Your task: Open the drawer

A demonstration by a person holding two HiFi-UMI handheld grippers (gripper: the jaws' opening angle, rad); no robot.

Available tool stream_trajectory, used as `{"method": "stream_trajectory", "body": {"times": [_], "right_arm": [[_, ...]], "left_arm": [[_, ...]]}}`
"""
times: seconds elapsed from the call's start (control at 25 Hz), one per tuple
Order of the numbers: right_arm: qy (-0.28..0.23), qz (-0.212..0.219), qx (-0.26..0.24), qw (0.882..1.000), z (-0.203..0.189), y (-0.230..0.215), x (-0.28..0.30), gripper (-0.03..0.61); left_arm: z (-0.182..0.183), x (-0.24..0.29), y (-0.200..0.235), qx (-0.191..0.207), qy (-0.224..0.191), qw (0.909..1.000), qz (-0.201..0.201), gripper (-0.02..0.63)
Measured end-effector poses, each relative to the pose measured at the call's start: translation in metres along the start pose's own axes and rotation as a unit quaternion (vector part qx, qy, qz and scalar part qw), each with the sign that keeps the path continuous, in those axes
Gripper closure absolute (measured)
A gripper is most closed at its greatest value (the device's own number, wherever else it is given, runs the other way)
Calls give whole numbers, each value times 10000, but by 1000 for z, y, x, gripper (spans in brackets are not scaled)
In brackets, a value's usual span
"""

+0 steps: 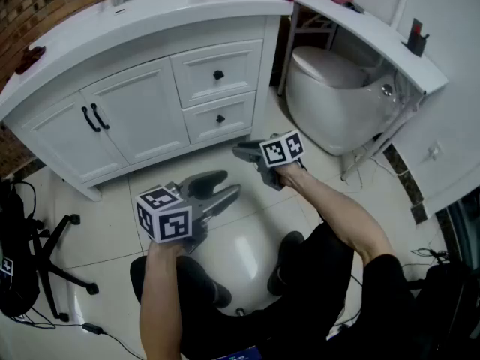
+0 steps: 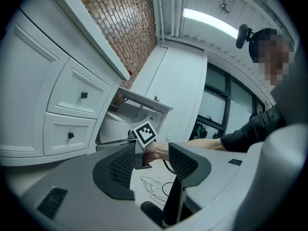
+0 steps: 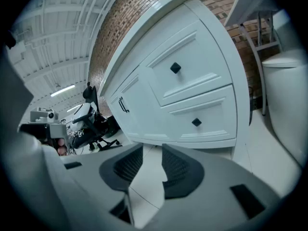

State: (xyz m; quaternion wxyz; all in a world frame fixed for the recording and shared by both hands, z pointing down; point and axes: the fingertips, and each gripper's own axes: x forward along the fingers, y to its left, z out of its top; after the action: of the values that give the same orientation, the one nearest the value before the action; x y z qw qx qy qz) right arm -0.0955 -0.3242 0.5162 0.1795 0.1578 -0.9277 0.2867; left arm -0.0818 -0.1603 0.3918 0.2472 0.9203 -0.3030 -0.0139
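The white vanity [image 1: 135,28] has two shut drawers at its right end, an upper drawer [image 1: 217,72] and a lower drawer [image 1: 220,117], each with a small black knob. My right gripper [image 1: 238,154] is held low over the floor just in front of the lower drawer, apart from it, open and empty. In the right gripper view the lower drawer's knob [image 3: 196,122] sits above the right gripper [image 3: 153,160], and the upper drawer's knob [image 3: 175,68] higher still. My left gripper [image 1: 231,184] is nearer me, open and empty. In the left gripper view, the left gripper [image 2: 151,160] frames the right gripper's marker cube [image 2: 146,133].
Two cabinet doors with black handles [image 1: 94,117] fill the vanity's left part. A white toilet [image 1: 334,96] stands right of the drawers under a white shelf [image 1: 367,28]. An office chair base [image 1: 45,253] and cables lie at the left. My legs and shoes [image 1: 285,265] are below.
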Motion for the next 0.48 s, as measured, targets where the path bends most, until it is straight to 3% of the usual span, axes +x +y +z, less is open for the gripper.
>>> {"method": "stream_trajectory", "body": {"times": [0.48], "right_arm": [[-39, -246, 224, 9994, 12, -76, 43, 419]], "left_arm": [[10, 3, 53, -96, -24, 9995, 283, 399]]}}
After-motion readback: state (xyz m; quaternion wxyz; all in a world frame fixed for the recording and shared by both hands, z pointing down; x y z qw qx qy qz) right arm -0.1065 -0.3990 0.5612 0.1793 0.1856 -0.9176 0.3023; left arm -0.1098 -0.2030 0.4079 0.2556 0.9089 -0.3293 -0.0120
